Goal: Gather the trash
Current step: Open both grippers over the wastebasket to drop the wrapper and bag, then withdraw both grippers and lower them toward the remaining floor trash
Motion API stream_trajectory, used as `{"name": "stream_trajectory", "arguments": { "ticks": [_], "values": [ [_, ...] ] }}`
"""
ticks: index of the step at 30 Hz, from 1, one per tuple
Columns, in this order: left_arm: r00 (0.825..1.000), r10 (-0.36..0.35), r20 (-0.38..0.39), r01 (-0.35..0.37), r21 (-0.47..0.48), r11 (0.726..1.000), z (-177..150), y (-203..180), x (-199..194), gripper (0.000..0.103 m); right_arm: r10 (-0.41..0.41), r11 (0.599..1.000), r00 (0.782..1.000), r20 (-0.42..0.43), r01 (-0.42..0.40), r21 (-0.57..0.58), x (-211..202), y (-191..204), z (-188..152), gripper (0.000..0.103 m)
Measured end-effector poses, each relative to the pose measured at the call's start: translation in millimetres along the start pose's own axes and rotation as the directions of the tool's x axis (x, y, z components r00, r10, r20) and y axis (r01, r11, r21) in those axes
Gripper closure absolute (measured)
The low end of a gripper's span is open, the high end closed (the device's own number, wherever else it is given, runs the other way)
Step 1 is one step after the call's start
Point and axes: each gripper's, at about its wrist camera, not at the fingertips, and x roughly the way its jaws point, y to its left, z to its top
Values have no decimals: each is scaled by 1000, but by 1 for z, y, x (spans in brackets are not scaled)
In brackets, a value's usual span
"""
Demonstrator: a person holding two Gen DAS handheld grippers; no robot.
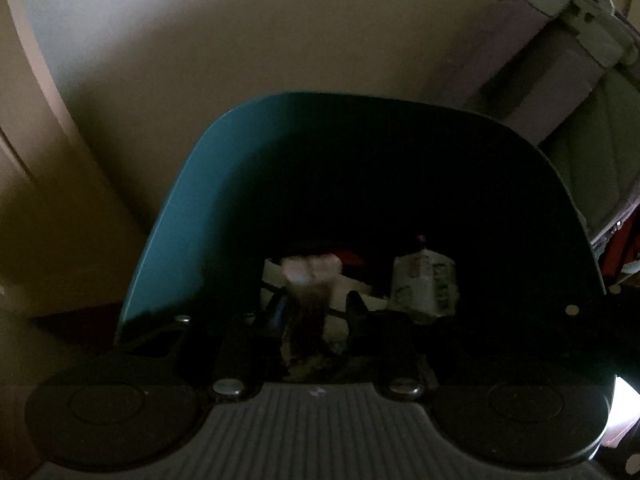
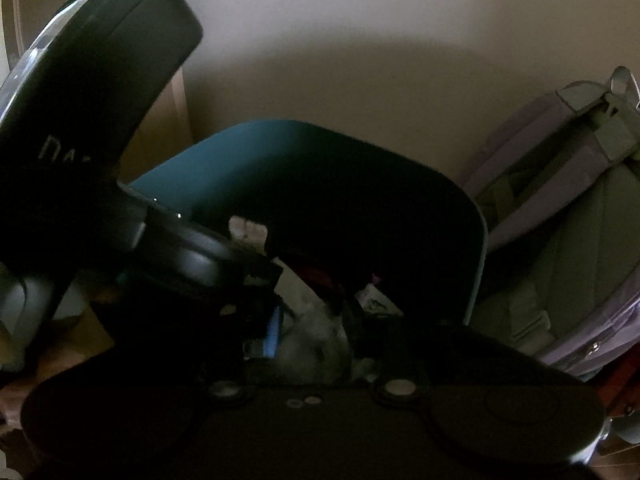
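A teal trash bin [image 1: 180,216] stands against the wall, seen from above in both views [image 2: 224,148]. Its dark inside holds paper scraps and a crumpled white-green carton [image 1: 424,284]. My left gripper [image 1: 316,308] hangs over the bin's near rim, its fingers around a blurred pale and brown piece of trash [image 1: 308,280]. My right gripper [image 2: 312,332] is over the bin too, with a crumpled grey-white wad [image 2: 312,340] between its fingers. The left gripper's body [image 2: 92,80] fills the left of the right wrist view.
A lavender and grey backpack [image 2: 568,208] leans right of the bin, also in the left wrist view [image 1: 560,60]. A beige wall [image 1: 280,32] is behind the bin. A door frame [image 1: 24,120] is at the left. The scene is dim.
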Motion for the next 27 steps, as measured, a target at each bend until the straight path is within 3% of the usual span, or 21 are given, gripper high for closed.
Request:
{"name": "stream_trajectory", "arguments": {
  "ticks": [1,2,10,16,27],
  "values": [
    [1000,-5,-2,5,-9,1000,0,2,0,48,0,1000,1000,4,0,-3,-1,1,-1,65],
    [1000,-9,2,9,-15,1000,0,4,0,38,-5,1000,1000,7,5,-7,-3,1,-1,62],
    [997,-10,83,10,2,1000,-3,-3,-30,32,-12,1000,998,66,13,-14,-36,0,-3,47],
    [989,-17,150,15,12,1000,-12,-6,-76,27,-19,1000,993,116,19,6,-80,6,-9,40],
    [970,-40,238,31,43,999,-63,-4,-171,24,-19,1000,982,187,16,20,-164,15,-32,33]
  ]
}}
